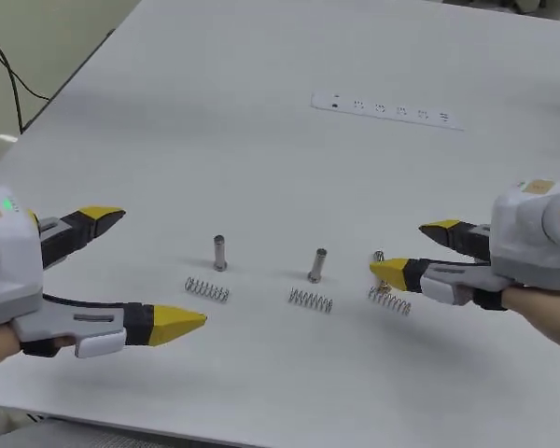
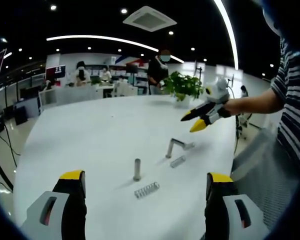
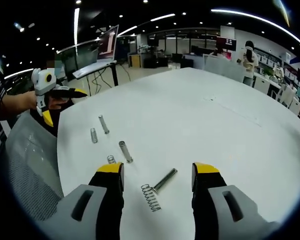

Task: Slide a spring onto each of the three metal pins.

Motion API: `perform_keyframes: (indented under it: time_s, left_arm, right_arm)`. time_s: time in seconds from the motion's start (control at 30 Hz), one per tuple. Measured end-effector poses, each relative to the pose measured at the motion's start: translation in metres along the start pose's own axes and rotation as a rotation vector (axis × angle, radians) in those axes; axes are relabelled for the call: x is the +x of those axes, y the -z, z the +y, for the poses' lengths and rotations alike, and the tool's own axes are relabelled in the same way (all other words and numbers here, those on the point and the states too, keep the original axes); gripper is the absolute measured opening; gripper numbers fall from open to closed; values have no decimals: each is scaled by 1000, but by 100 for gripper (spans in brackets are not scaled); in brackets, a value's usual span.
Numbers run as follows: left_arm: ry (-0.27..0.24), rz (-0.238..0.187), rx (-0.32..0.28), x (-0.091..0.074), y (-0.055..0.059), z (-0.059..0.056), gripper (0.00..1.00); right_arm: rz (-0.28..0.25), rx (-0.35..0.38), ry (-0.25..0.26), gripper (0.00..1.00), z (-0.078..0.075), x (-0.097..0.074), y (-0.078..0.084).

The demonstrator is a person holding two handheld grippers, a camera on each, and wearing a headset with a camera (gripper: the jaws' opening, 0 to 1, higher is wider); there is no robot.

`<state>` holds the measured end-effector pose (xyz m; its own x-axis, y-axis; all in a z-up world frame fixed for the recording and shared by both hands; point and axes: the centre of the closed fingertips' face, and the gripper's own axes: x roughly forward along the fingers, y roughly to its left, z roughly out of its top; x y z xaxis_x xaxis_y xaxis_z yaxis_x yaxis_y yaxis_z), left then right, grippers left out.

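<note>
Head view: on the table (image 1: pixel 261 140) stand the left pin (image 1: pixel 219 252), middle pin (image 1: pixel 317 264) and right pin (image 1: pixel 379 257), a spring (image 1: pixel 310 300) lying just near each. The left gripper (image 1: pixel 159 268) and right gripper (image 1: pixel 398 247) hover at either end, jaws apart, empty. Left gripper view: the left spring (image 2: pixel 146 190) lies between its spread jaws. Right gripper view: the right spring (image 3: pixel 151 197) likewise. Likely the opening step; next, a claw must pinch a thin coil

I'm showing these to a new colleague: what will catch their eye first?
The yellow-tipped grey left gripper and right gripper hang open over the near part of the white table. Between them stands a row of three short metal pins, with a small coiled wire spring lying in front of each.
</note>
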<state>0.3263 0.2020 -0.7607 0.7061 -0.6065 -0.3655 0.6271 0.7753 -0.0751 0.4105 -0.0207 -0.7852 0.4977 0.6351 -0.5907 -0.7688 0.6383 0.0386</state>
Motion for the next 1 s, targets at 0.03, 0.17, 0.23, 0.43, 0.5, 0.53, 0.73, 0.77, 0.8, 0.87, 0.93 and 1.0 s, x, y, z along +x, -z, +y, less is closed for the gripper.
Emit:
perform_keyframes:
  time_s: [0.03,0.17,0.23,0.43,0.5,0.53,0.73,0.77,0.8,0.87,0.93,1.0]
  left_arm:
    - [0,1,1,0,0,0,98]
    - [-3,1,-1,-1,0,1,98]
    - [-4,1,-2,-2,1,1,98]
    - [-3,2,-4,-2,1,1,98]
    - [-2,3,-4,-2,2,1,98]
    - [-2,3,-4,-2,2,2,98]
    - [1,4,-4,-1,2,1,98]
    - [1,5,-5,-1,2,1,98]
    - [-1,6,-5,-1,2,2,98]
    - [0,7,-4,-1,2,2,98]
    - [1,7,-2,-1,2,2,98]
    - [1,6,-2,0,1,2,98]
  right_arm:
    - [11,8,5,51,-1,1,1]
    - [44,39,12,43,-4,5,5]
    - [53,51,13,40,-5,7,6]
    - [84,81,17,34,-8,16,9]
    - [95,85,17,33,-8,18,10]
    - [101,89,16,33,-9,19,11]
    - [148,116,25,25,-12,26,18]
    - [153,124,25,24,-12,27,19]
    - [156,137,21,23,-12,29,19]
    - [173,156,22,22,-13,33,20]
    - [190,162,33,20,-15,35,23]
    - [210,176,35,19,-16,38,27]
